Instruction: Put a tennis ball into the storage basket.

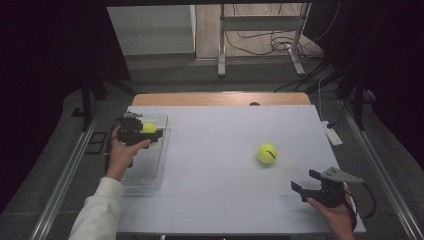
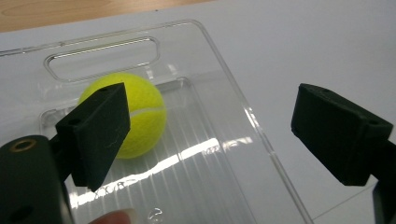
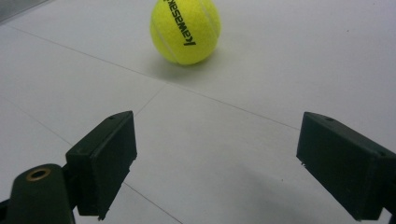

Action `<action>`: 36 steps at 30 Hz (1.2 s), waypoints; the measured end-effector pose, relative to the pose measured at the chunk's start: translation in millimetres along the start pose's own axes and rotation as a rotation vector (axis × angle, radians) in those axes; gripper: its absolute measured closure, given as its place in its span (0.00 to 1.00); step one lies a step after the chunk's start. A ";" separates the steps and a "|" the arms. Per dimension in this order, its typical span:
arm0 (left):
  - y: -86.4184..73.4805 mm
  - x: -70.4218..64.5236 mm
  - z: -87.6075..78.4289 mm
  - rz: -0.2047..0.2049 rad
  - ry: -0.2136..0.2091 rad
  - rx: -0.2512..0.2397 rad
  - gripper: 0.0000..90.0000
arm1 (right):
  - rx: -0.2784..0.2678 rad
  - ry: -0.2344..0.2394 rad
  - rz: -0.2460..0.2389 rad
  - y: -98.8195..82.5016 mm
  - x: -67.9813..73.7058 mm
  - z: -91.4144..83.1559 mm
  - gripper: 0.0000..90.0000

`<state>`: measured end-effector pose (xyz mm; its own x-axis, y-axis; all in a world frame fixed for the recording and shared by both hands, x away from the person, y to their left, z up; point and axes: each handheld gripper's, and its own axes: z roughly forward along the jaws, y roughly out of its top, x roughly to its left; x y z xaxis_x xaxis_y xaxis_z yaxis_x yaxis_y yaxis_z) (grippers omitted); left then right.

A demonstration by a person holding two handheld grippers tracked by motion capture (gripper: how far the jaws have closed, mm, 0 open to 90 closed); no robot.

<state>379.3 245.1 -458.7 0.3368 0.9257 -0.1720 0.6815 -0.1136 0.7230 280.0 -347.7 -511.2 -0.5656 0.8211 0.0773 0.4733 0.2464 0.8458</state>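
Right claw hangs spread with nothing in it, near the counter's front edge.

Left claw stands released over a clear plastic tray at the counter's left; its near pad hides part of the tennis ball in the tray, which lies on the ribbed floor below the handle slot, free of both pads. From above that hand covers much of the ball. A second tennis ball sits on bare counter, ahead of the right claw, apart from it.
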 end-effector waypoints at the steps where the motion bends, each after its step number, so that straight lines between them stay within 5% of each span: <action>1: 0.0 0.0 0.0 0.000 0.000 0.000 0.14 | -0.002 0.000 0.001 0.0 -0.2 -0.3 0.14; 25: -25.9 -19.6 -29.5 -0.002 -0.122 -0.106 0.15 | -0.015 0.013 0.013 1.4 -1.1 -1.0 0.14; 36: -34.5 -38.9 -50.3 0.051 -0.204 -0.152 0.16 | -0.007 0.022 -0.002 3.0 2.1 3.2 0.14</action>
<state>310.0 231.1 -443.3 0.5029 0.8265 -0.2528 0.5600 -0.0889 0.8237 282.4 -343.7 -510.3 -0.5813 0.8090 0.0870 0.4671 0.2443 0.8498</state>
